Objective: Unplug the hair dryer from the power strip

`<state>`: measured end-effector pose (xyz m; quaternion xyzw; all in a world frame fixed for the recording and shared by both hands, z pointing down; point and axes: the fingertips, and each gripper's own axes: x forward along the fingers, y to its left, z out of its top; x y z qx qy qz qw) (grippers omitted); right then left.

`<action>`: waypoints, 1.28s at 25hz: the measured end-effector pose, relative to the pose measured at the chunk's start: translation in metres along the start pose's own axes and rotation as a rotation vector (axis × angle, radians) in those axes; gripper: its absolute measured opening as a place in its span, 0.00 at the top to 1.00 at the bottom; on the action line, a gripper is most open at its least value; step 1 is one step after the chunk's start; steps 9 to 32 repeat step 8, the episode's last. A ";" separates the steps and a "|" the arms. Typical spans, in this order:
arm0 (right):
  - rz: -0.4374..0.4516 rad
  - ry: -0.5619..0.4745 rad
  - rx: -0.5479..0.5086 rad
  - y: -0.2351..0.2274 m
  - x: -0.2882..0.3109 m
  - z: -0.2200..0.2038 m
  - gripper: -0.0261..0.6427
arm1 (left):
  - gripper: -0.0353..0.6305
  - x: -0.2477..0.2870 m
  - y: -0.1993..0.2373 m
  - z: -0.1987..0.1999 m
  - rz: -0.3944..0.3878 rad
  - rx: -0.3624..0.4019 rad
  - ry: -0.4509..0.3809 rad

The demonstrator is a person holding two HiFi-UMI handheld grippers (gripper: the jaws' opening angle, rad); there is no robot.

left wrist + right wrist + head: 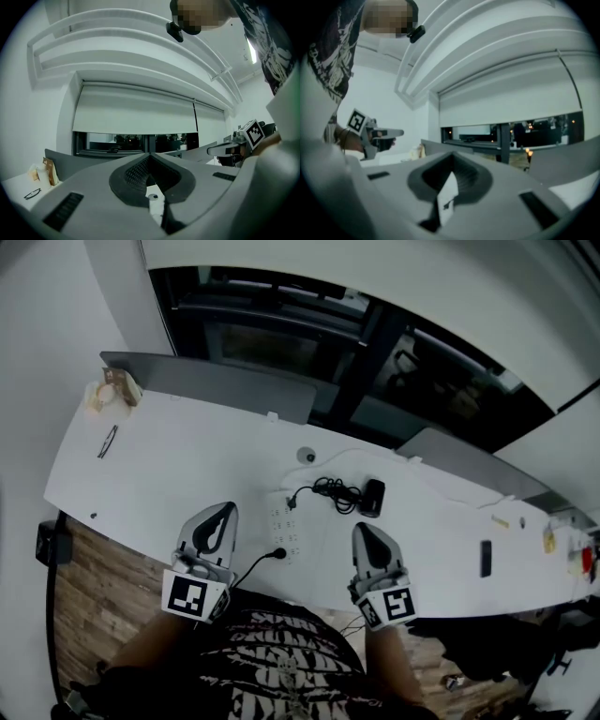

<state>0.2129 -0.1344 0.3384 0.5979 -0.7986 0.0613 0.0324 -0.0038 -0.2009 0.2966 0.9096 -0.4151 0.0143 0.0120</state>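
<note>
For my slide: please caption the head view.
Left claw and right claw held at the table's near edge; power strip and hair dryer lie ahead.

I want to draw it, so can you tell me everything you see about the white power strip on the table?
The power strip is a flat white bar, plastic by its look, with rows of small dark socket holes. It lies flat on the white table, running away from the person, between the left tongs and the right tongs, which do not touch it. A black plug sits at its near end, and a black cord reaches its far end.
</note>
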 end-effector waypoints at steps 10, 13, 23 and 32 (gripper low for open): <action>-0.012 0.052 -0.006 0.016 0.031 -0.003 0.91 | 0.91 0.027 0.019 -0.019 -0.069 -0.061 0.040; -0.012 0.052 -0.006 0.016 0.031 -0.003 0.91 | 0.91 0.027 0.019 -0.019 -0.069 -0.061 0.040; -0.012 0.052 -0.006 0.016 0.031 -0.003 0.91 | 0.91 0.027 0.019 -0.019 -0.069 -0.061 0.040; -0.012 0.052 -0.006 0.016 0.031 -0.003 0.91 | 0.91 0.027 0.019 -0.019 -0.069 -0.061 0.040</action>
